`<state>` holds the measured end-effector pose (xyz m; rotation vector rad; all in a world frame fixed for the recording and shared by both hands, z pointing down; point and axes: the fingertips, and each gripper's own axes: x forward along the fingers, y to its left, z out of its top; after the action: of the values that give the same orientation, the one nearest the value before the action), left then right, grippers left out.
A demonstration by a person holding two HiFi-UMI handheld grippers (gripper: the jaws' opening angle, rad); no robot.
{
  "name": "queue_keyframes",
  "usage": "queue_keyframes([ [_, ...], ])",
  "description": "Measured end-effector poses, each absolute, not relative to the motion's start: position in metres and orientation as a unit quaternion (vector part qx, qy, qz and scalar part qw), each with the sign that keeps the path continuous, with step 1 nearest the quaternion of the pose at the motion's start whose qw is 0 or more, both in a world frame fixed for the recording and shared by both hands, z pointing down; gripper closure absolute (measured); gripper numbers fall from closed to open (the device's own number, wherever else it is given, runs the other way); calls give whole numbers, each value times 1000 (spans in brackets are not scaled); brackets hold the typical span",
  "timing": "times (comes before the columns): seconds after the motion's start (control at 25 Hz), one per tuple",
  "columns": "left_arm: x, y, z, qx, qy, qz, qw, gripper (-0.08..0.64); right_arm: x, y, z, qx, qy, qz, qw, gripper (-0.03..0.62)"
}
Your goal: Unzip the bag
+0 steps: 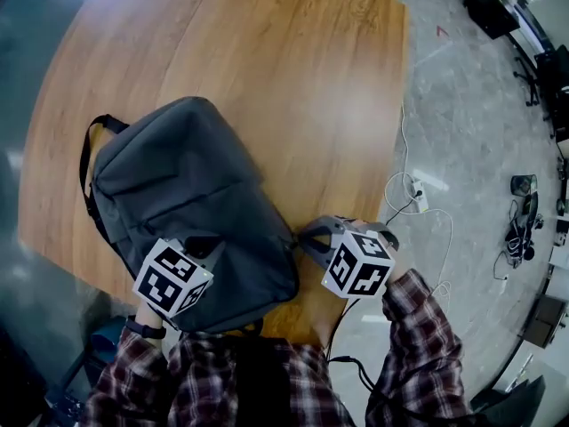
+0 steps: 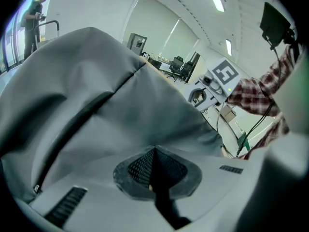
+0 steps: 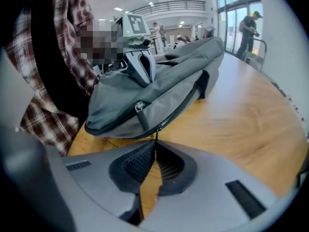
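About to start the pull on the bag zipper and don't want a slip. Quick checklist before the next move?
1. Right tool on the zipper pull: ok, jaws shut on its thin cord at the bag's corner.
2. Left tool bracing the backpack: ok, jaws shut on a fold of its fabric.
3. Zipper track closed ahead of the pull: ok, it reads as one closed dark line.
4. Room along that edge: ok, only bare table beside it.
5. Correct zipper: cannot tell; a second pull sits just above, on another track.
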<state>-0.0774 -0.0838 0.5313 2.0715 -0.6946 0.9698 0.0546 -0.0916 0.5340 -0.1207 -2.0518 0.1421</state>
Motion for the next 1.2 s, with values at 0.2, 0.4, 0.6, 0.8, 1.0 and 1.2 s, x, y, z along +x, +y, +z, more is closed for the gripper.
queue_keyframes([
  [0.2, -78, -86, 532, 803, -288, 377, 360, 551, 65, -45, 538, 10, -856, 129, 501, 575],
  [0.4, -78, -91, 533, 798, -316, 377, 349, 551, 65, -4, 534, 74, -863, 183, 466, 575],
  [0.6, -70, -88, 522, 805, -325, 366, 335, 551, 70, -14, 540, 166, -855, 178, 459, 575],
  [0.8, 3, -72, 484, 879, -189, 334, 284, 551, 88, -52, 541, 236, -844, 168, 451, 575],
  [1.0, 65, -94, 497, 902, -99, 369, 201, 551, 100, -100, 534, 286, -827, 142, 462, 575],
  [1.2, 69, -113, 520, 886, -78, 377, 259, 551, 105, -102, 535, 288, -814, 147, 482, 575],
])
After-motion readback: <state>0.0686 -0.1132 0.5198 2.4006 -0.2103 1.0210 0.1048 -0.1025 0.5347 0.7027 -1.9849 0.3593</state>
